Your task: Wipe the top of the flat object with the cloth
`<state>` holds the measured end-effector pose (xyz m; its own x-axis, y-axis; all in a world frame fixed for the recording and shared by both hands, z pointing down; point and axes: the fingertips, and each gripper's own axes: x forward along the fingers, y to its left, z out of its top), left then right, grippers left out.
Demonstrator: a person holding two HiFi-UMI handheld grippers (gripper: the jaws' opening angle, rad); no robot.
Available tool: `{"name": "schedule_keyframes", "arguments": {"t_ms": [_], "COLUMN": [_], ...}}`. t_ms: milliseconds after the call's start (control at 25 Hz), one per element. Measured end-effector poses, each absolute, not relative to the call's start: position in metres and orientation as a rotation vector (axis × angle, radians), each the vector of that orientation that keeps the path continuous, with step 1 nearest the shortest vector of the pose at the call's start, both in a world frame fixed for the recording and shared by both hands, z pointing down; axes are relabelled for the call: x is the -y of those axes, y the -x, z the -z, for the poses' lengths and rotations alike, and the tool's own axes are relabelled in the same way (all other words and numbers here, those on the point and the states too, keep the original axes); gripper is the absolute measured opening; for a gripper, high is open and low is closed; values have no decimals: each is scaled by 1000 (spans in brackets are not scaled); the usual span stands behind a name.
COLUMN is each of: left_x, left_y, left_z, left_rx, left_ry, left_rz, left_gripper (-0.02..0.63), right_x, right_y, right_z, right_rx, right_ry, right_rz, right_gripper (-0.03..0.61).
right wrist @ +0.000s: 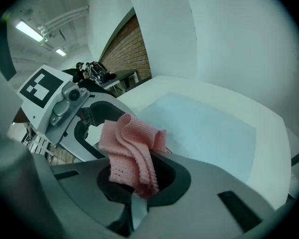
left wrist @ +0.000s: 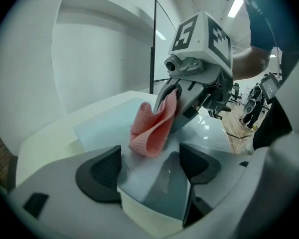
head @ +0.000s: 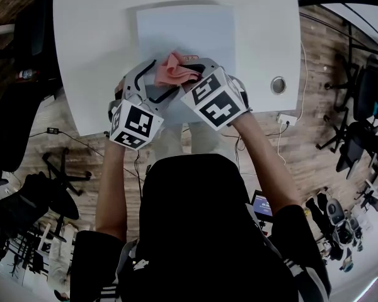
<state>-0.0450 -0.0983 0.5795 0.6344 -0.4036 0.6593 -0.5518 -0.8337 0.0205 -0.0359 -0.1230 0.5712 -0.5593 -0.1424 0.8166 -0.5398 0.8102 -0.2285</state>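
From the head view, both grippers sit side by side at the near edge of the flat object (head: 186, 30), a pale sheet lying on the white surface (head: 94, 43). The pink cloth (head: 175, 69) is bunched between them, over the middle of the sheet's near edge.

The right gripper view shows the grip itself. The right gripper (right wrist: 142, 183) is clamped tight on the cloth, with the folds spilling up and out of its dark pads. The sheet stretches away bare beyond it, towards the far right. The head view gives none of that, because the marker cube (head: 215, 99) covers the jaws from above.

In the left gripper view, the left gripper (left wrist: 148, 168) has its jaws standing wide apart and holds nothing. Only the near part of the sheet shows between the two black pads. This is also the one view that shows the cloth side-on. It hangs from the right gripper's jaws in a loose fold, its lower end down at the sheet, though whether it actually touches is hard to call.

Only the head view takes in both forearms, the wood floor either side and a round grommet (head: 278, 85) near the right edge of the surface. The brick wall (right wrist: 132, 49) turns up only in the right gripper view.
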Motion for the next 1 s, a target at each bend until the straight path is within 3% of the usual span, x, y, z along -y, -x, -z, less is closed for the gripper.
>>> {"name": "schedule_keyframes", "arguments": {"t_ms": [560,1000], "left_x": [99,98], "left_y": [44,45], "left_z": [-580,-579], "left_rx": [768,763], "left_ry": [-2620,-2595], "left_rz": [-998,-994], "left_gripper": [359,360], "right_x": [171,172], "right_y": [-49,-54], "right_z": [-571,-568], "right_rx": [2034,2011], "right_ry": [-793,-848], "right_rz": [-683,-676], "right_gripper": [44,44]}}
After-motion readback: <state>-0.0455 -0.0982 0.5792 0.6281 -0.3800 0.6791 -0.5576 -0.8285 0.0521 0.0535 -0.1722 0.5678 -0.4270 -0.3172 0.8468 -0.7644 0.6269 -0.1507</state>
